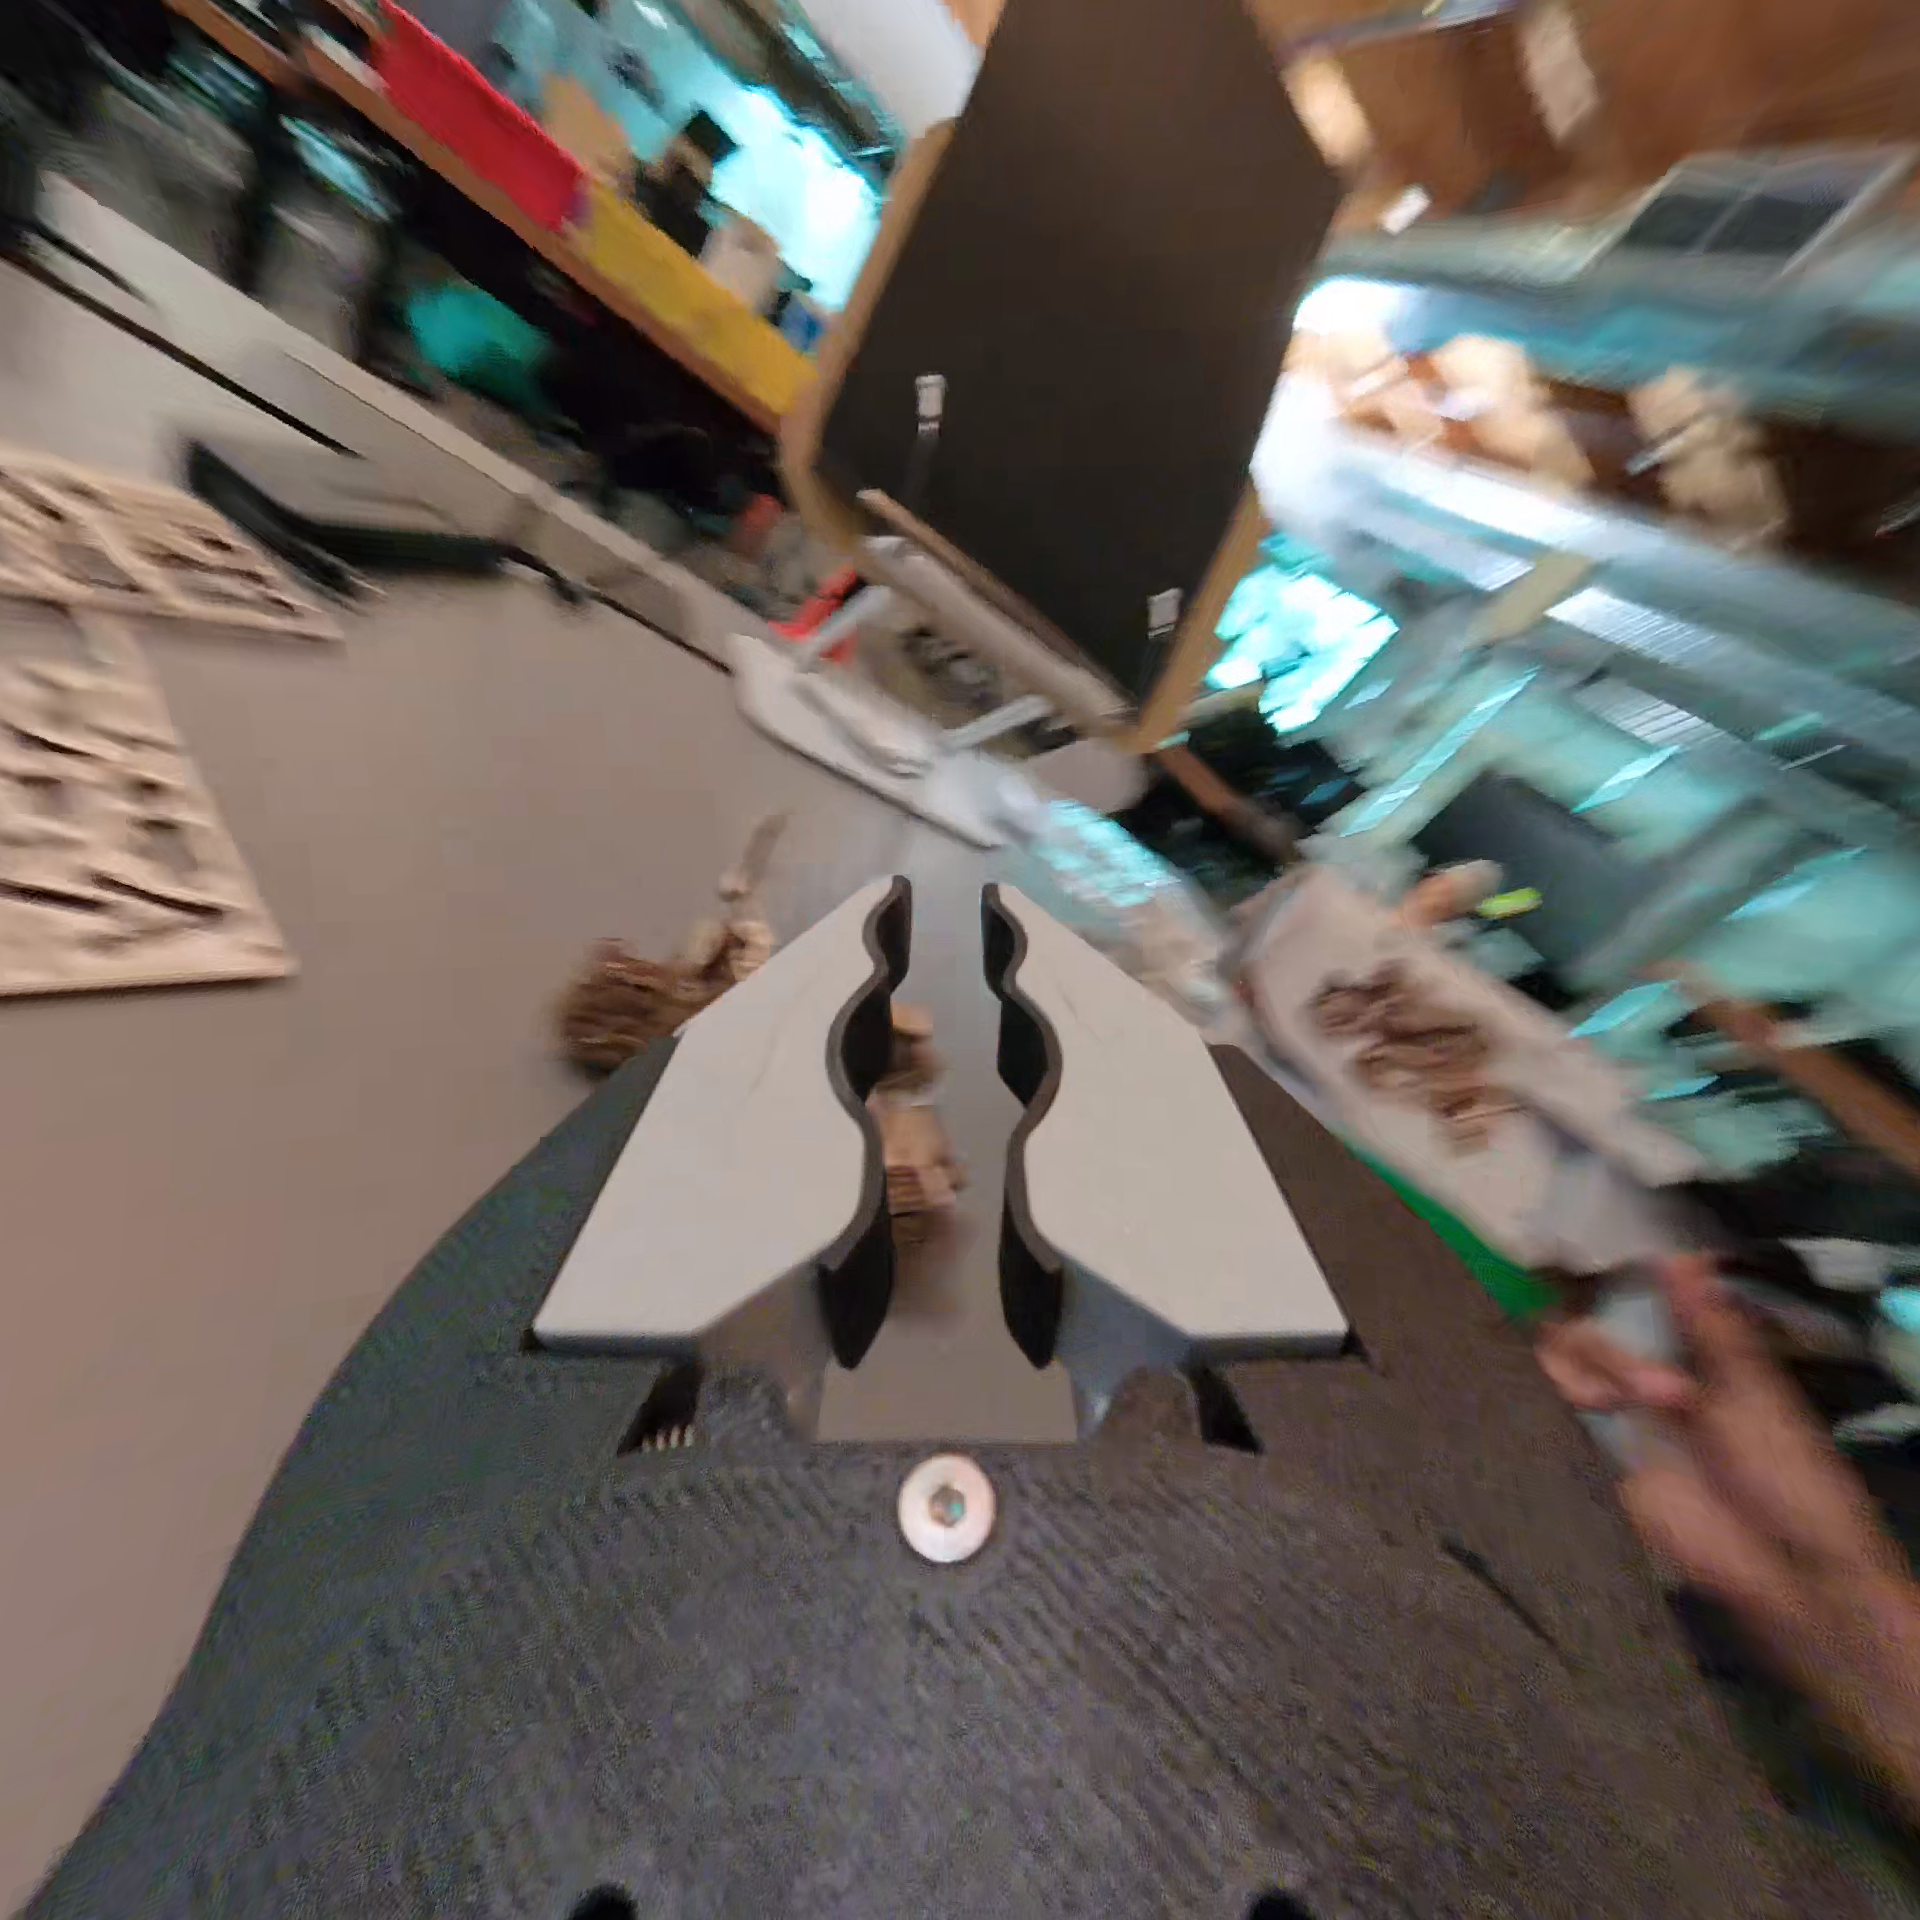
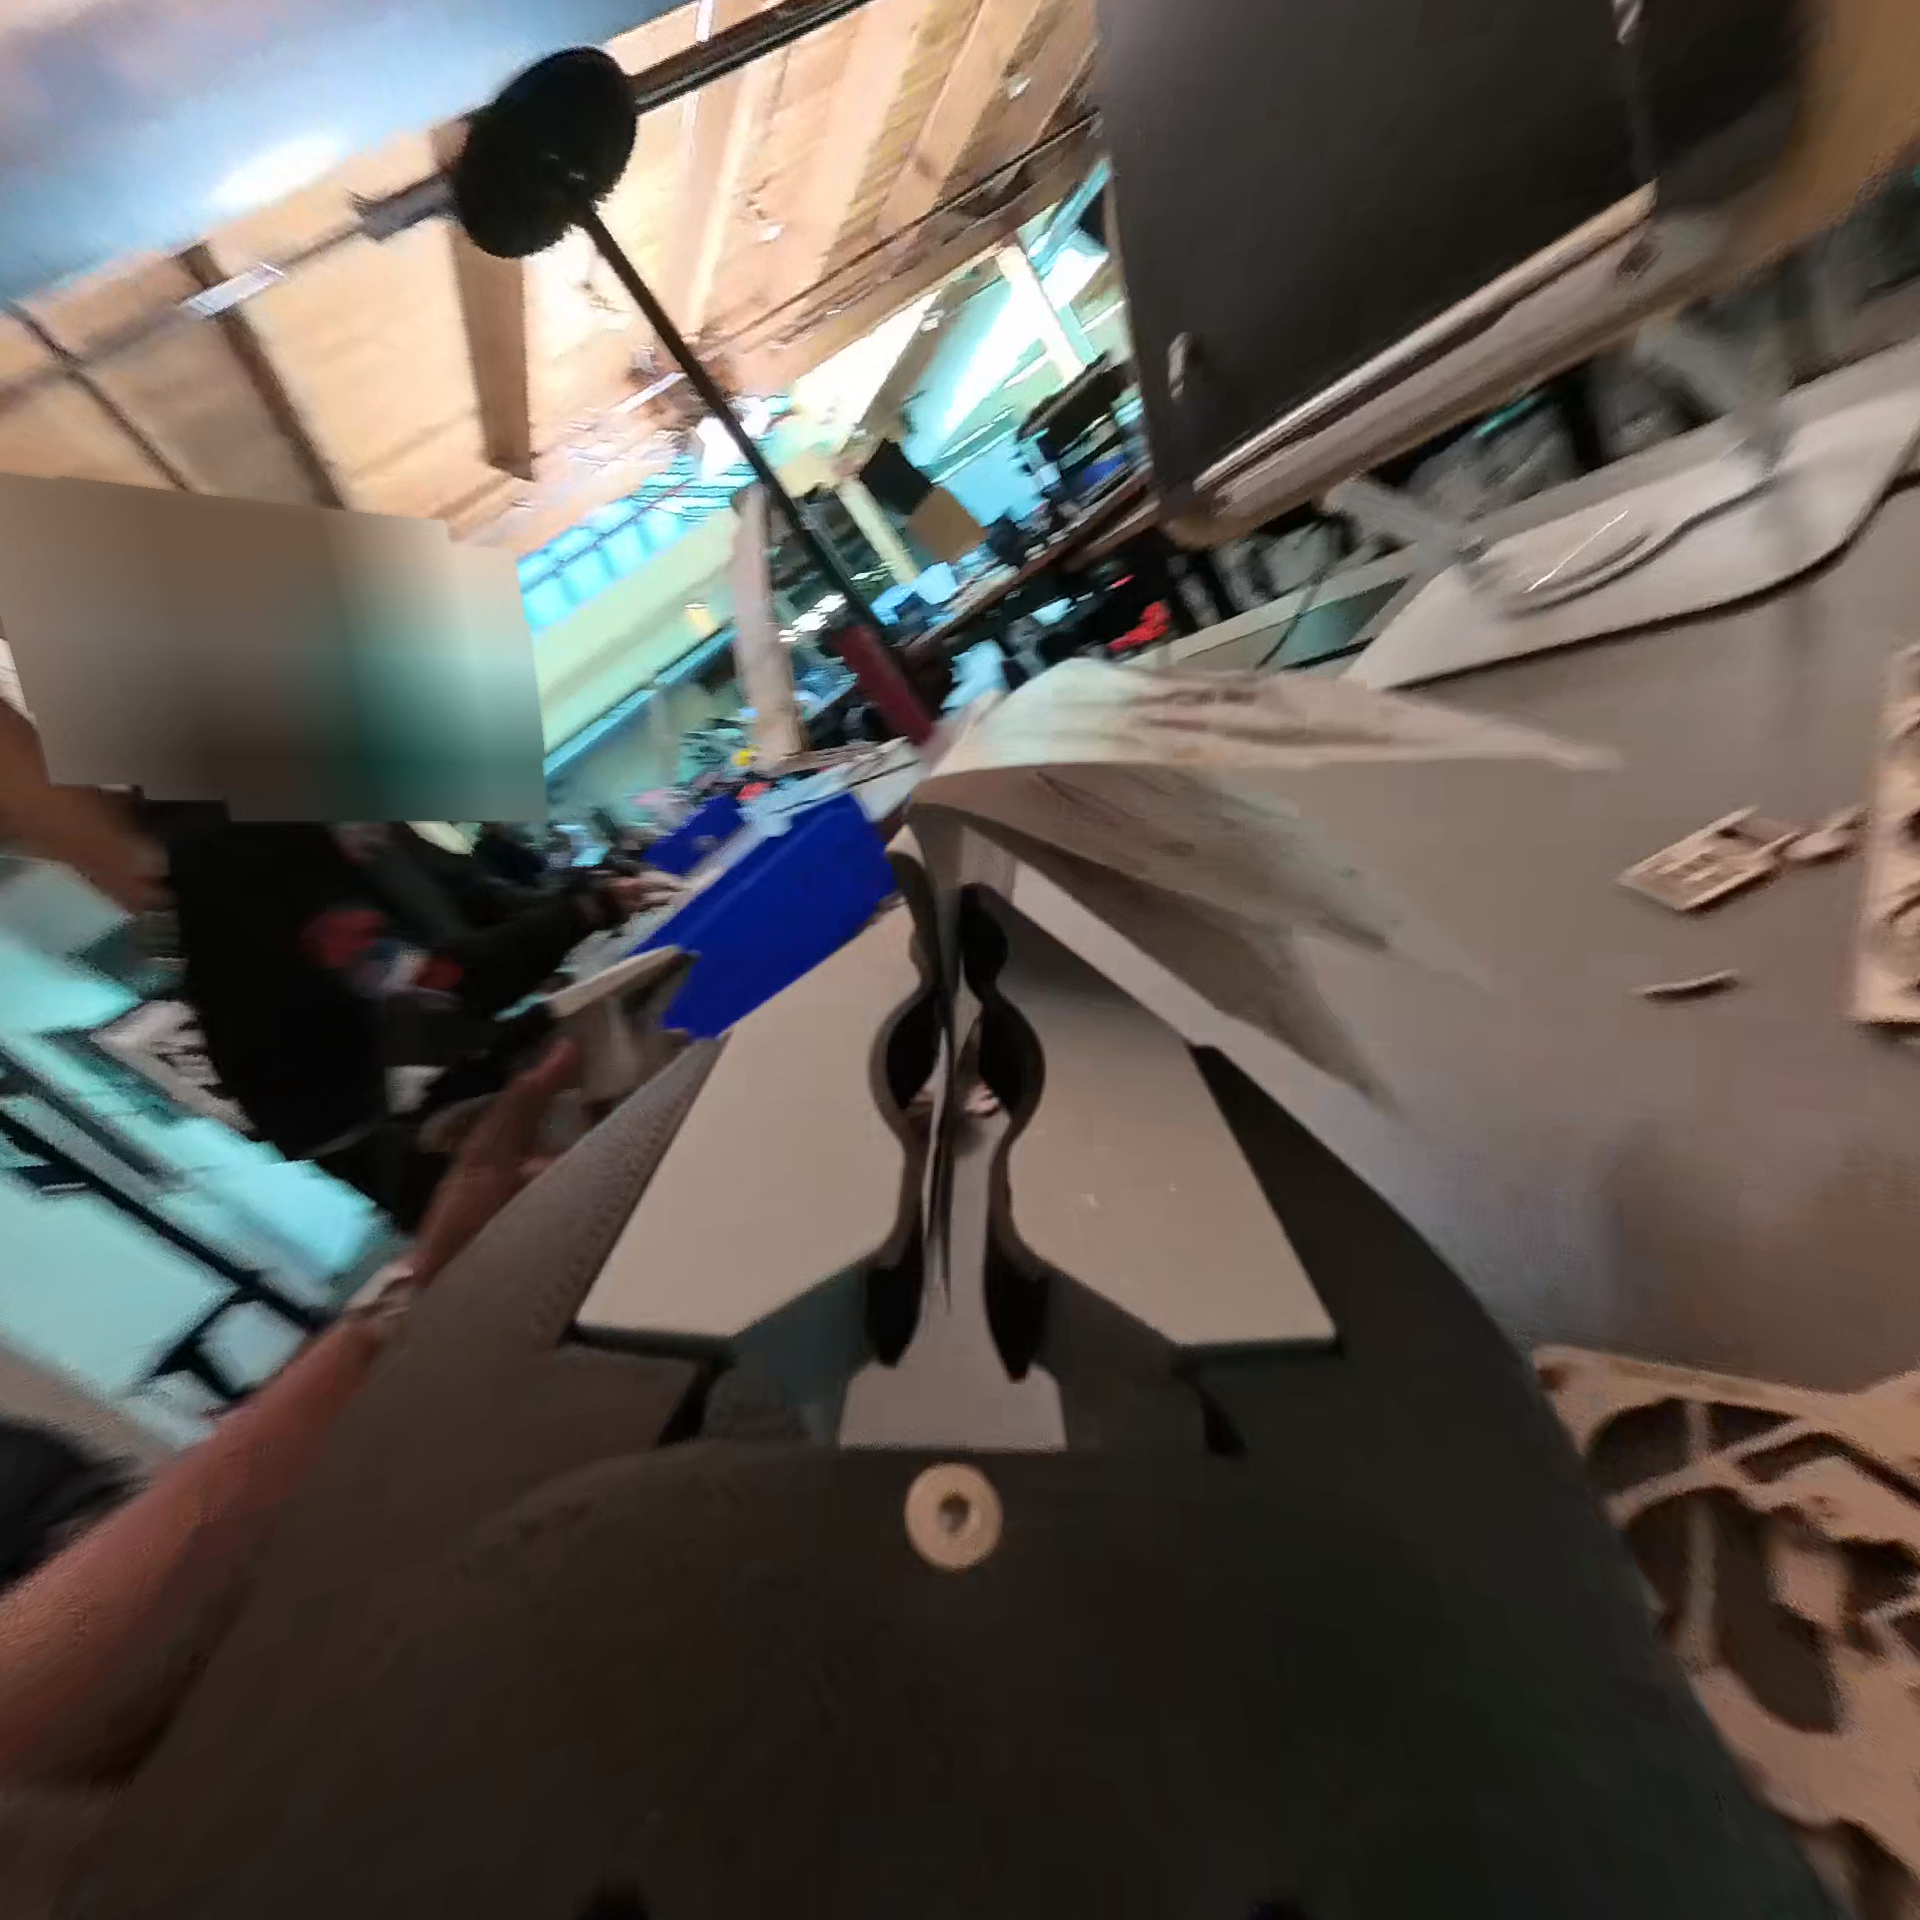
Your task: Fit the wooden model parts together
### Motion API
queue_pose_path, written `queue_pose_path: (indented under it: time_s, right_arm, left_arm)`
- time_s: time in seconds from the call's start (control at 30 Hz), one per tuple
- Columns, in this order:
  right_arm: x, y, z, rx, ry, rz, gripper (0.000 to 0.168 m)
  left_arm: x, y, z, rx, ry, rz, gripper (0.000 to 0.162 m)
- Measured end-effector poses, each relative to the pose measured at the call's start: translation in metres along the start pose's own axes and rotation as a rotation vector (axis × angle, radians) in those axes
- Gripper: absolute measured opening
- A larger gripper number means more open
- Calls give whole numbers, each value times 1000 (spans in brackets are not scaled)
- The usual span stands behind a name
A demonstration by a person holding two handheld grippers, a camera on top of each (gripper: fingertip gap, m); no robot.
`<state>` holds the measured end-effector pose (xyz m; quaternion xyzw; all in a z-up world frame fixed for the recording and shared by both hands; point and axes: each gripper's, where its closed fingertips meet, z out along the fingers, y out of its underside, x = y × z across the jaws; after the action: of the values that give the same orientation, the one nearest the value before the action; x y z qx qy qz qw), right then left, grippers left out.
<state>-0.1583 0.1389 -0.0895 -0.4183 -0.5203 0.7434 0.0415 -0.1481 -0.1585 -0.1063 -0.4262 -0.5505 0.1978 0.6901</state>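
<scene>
In the left wrist view my left gripper [image 1: 945,896] is open, with a narrow bare gap between its fingertips. It hovers over a small, blurred, partly built wooden model [image 1: 644,997] on the grey table [image 1: 436,852]. My right gripper [image 2: 951,896] is shut on a thin wooden parts sheet [image 2: 1143,790]. The sheet runs edge-on between the pads and fans out up and to the right. That sheet also shows, blurred, at the right of the left wrist view [image 1: 1403,1039], with a person's hand [image 1: 1704,1455] below it.
Two flat wooden parts sheets [image 1: 104,831] [image 1: 156,551] lie at the table's left. Loose wooden pieces [image 2: 1704,862] and a cut-out sheet [image 2: 1745,1538] lie at the right. A black panel [image 1: 1070,364] stands behind the table and a blue bin [image 2: 769,914] is farther off. A person's arm [image 2: 208,1455] is at lower left.
</scene>
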Motion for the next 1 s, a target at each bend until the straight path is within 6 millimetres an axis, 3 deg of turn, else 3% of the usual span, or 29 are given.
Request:
queue_pose_path:
  time_s: [0.13,0.23,0.27,0.43,0.53,0.77,1.0]
  right_arm:
    - [11,-7,10,35,184,-245,0]
    - [20,-18,14,80,349,-367,0]
    - [23,-22,12,97,416,-402,0]
    - [18,-45,-4,194,595,-586,0]
    - [18,-55,-7,226,572,-579,0]
    - [61,-70,20,234,564,-434,0]
    - [57,-68,57,246,475,-402,0]
  left_arm:
    - [-40,-1,-17,-68,-310,357,10]
    - [-51,6,-33,-126,-414,445,10]
    - [-57,6,-42,-130,-465,462,3]
    - [-84,-15,-95,-87,-740,602,0]
    - [-97,-20,-123,-72,-797,549,0]
    - [-126,-32,-193,36,-861,268,0]
    - [-137,-35,-241,77,-927,201,0]
